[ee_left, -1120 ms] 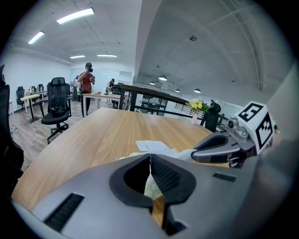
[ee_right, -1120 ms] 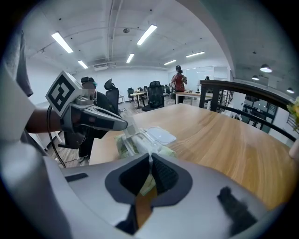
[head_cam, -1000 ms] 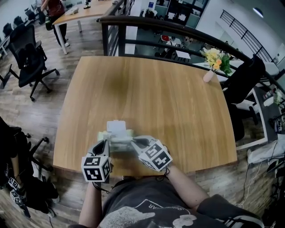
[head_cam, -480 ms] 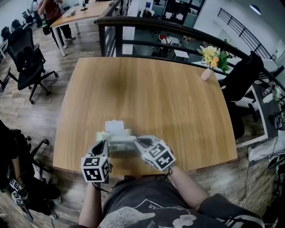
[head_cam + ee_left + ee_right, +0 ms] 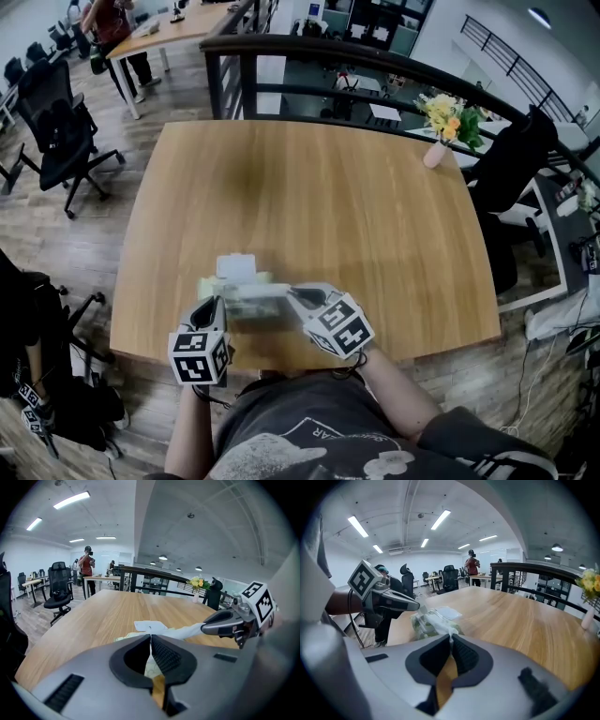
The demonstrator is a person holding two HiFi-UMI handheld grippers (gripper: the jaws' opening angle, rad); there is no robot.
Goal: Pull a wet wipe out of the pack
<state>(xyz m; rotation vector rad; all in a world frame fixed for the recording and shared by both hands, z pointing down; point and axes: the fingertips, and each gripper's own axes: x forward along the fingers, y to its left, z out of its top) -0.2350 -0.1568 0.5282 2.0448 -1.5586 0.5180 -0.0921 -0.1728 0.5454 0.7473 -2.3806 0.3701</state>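
Near the table [image 5: 422, 319] edge, with the left gripper [image 5: 222, 300] pinching the pack [image 5: 246, 279] and the right gripper [image 5: 290, 293] pinching the wipe [image 5: 262, 292], a weak pack hold could let it drag along.

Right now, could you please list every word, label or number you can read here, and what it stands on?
None can be read.
Wet wipe pack: any label too blurred to read.
Shirt: printed lettering, too blurred to read.
Cubes on left tool and right tool: square marker patterns only, no words.
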